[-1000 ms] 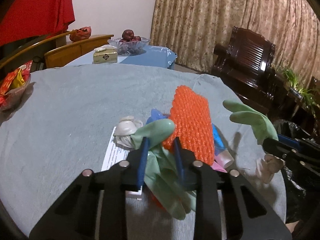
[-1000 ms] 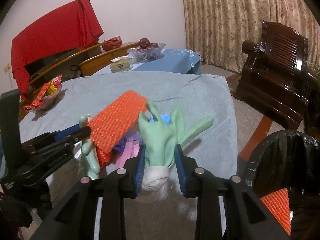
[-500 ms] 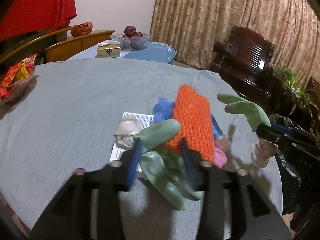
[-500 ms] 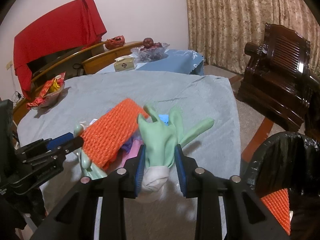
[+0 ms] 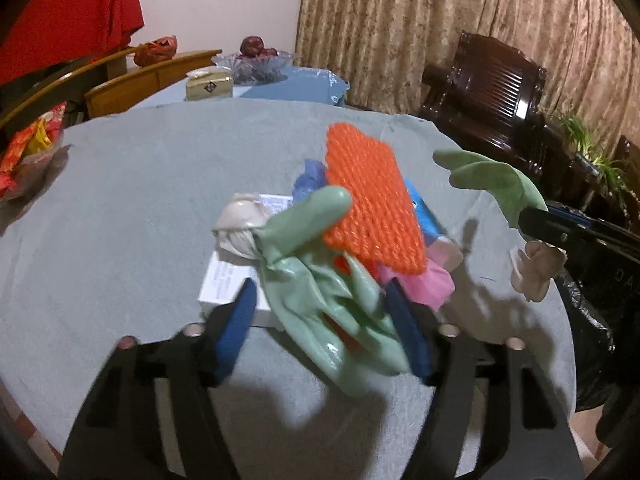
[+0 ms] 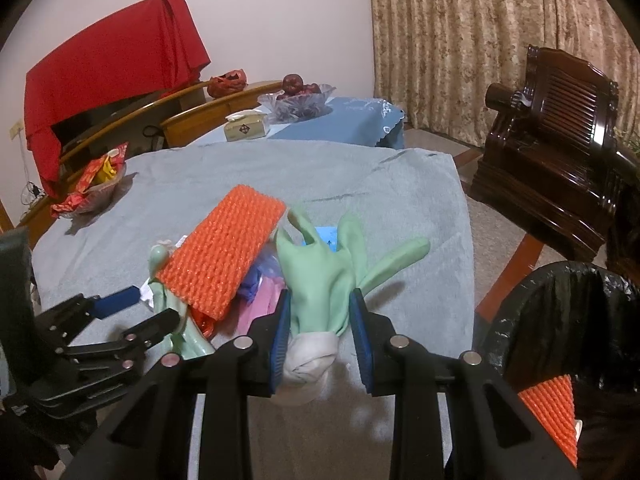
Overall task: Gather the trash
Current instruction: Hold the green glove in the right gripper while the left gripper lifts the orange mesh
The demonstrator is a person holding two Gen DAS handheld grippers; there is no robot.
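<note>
My left gripper (image 5: 324,320) stands open around a green rubber glove (image 5: 320,280) and an orange foam net (image 5: 372,204), both lifted above the grey table (image 5: 140,184); I cannot tell what holds them up. My right gripper (image 6: 320,320) is shut on a second green glove (image 6: 324,276) with a white knotted cuff, held above the table's right edge. The orange net (image 6: 224,256) and left gripper (image 6: 132,312) also show in the right wrist view. Pink, blue and white scraps (image 5: 424,280) lie under the net. A black-lined trash bin (image 6: 568,320) stands at right with an orange net inside.
A white paper box (image 5: 228,284) lies on the table under the left glove. A snack bowl (image 6: 92,188) sits at the table's left. Behind are a side table with a tissue box (image 6: 244,128) and fruit bowl (image 6: 296,96), wooden chairs and a dark armchair (image 6: 560,128).
My left gripper's jaws have opened wider around the glove and net, and it has risen and pulled back. My right gripper has stayed nearly still, holding its glove.
</note>
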